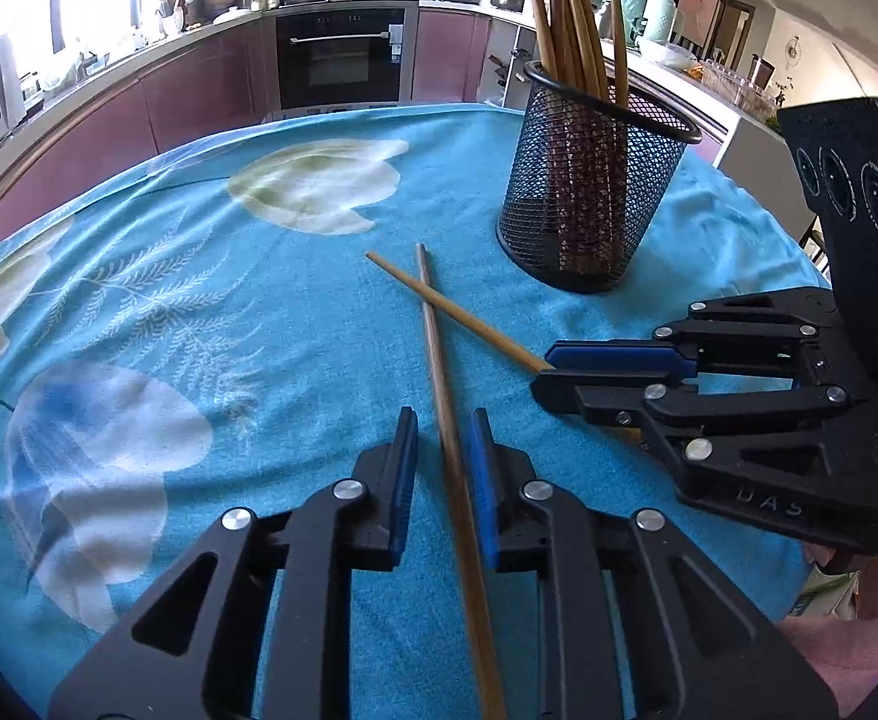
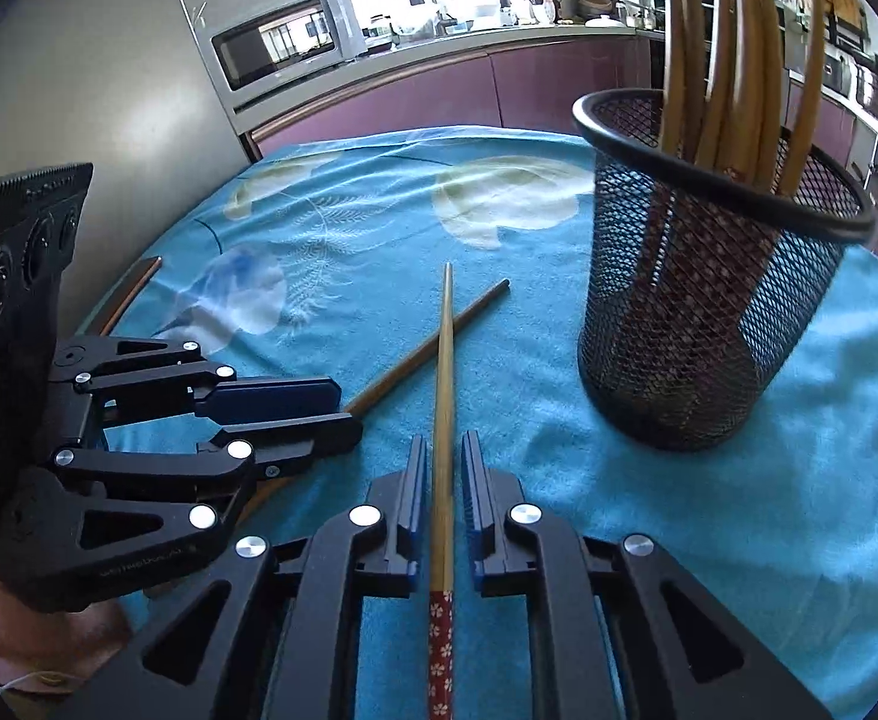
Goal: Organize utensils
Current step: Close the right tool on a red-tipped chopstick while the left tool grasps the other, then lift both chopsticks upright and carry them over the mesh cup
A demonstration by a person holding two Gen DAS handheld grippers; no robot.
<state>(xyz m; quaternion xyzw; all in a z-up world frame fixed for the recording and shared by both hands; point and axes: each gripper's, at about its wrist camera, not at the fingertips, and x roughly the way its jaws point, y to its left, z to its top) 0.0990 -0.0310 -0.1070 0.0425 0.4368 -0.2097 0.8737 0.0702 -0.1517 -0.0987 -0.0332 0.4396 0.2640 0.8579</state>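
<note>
Two wooden chopsticks lie crossed on the blue cloth. The darker chopstick (image 1: 448,432) runs between the fingers of my left gripper (image 1: 442,438), which is open around it with gaps on both sides. The lighter chopstick (image 2: 444,396), with a red flowered end, runs between the fingers of my right gripper (image 2: 444,462), also open around it. In the left wrist view the right gripper (image 1: 544,375) straddles the lighter chopstick (image 1: 451,309). In the right wrist view the left gripper (image 2: 346,405) straddles the darker chopstick (image 2: 433,345). A black mesh cup (image 1: 595,180) holds several chopsticks upright; it also shows in the right wrist view (image 2: 703,300).
The table is covered with a blue flowered cloth (image 1: 199,312). Kitchen counters, an oven (image 1: 340,57) and a microwave (image 2: 283,42) stand behind it. A chair back (image 2: 130,294) shows at the table's left edge.
</note>
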